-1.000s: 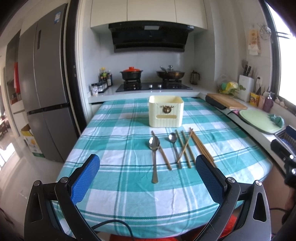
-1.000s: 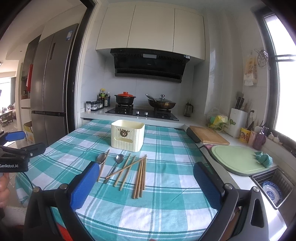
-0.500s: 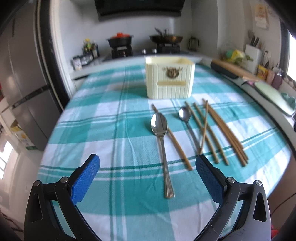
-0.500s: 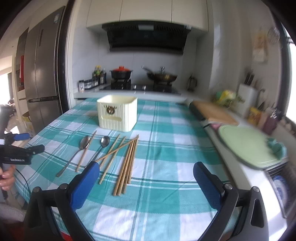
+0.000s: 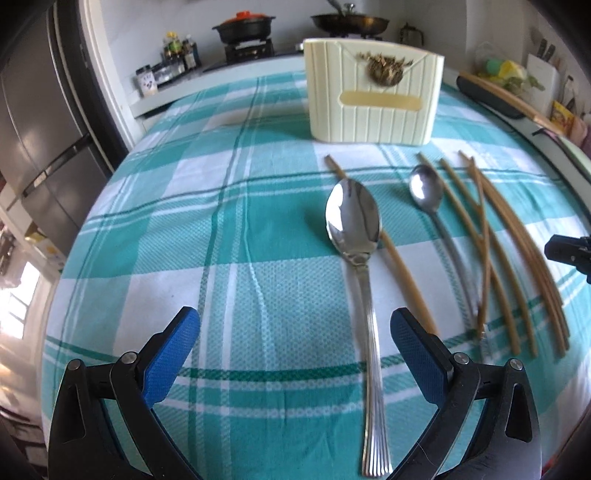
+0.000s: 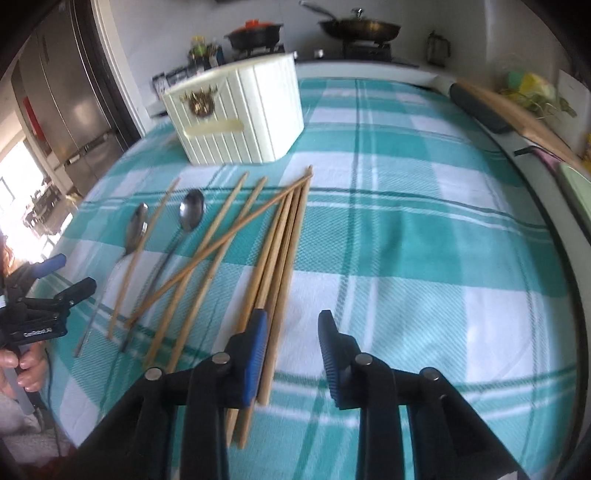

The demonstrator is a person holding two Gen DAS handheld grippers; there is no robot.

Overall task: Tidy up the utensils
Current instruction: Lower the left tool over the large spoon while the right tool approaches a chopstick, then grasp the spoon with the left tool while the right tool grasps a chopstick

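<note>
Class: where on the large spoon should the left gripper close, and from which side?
Grip the large spoon on its slim straight handle, descending from above at the near end. It lies flat, pointing at the left gripper, whose open jaws straddle it; the bowl is too broad.

teal-white check tablecloth (image 5: pixel 229 236) covers the table. far side: stove w/ black pot, red lid (image 5: pixel 243 25) on the left burner, dark wok (image 5: pixel 351 23) on the right. spice jars & bottles (image 5: pixel 170 62) grouped left of the stove on the counter. grey fridge (image 5: pixel 40 122) far left. right counter: wooden cutting board (image 6: pixel 517 110), yellow-green bundle (image 6: pixel 528 86) behind it, glass jug (image 6: pixel 437 48) nr the wok.
</note>
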